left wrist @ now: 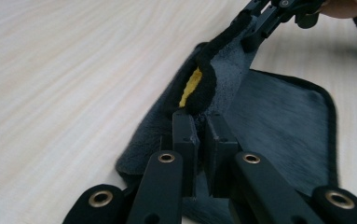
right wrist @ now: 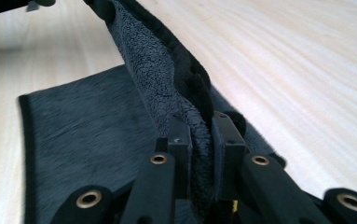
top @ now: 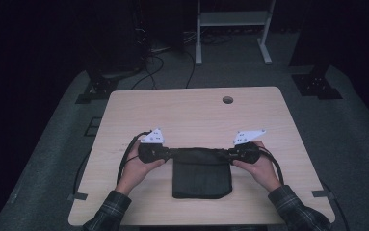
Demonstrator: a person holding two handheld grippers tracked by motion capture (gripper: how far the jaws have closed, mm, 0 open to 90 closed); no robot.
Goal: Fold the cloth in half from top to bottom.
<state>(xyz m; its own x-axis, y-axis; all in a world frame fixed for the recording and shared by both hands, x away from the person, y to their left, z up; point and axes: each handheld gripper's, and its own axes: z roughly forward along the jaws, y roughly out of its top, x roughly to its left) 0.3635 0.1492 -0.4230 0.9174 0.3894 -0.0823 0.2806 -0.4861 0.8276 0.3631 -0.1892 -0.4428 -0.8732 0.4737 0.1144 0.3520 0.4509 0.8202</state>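
We are looking down on a pale wooden table (top: 191, 108) where a dark grey cloth (top: 201, 175) is lying near the front edge. The left gripper (top: 168, 153) is clenching the cloth's far left corner, and the right gripper (top: 231, 153) is clenching the far right corner, lifting that edge slightly. A yellow tag (left wrist: 191, 86) is peeking from the pinched fold.

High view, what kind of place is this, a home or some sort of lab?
Probably a lab or recording studio, not a home: one bare wooden table with a cable hole, loose cables on the grey floor, a metal stand behind, and dark surroundings.
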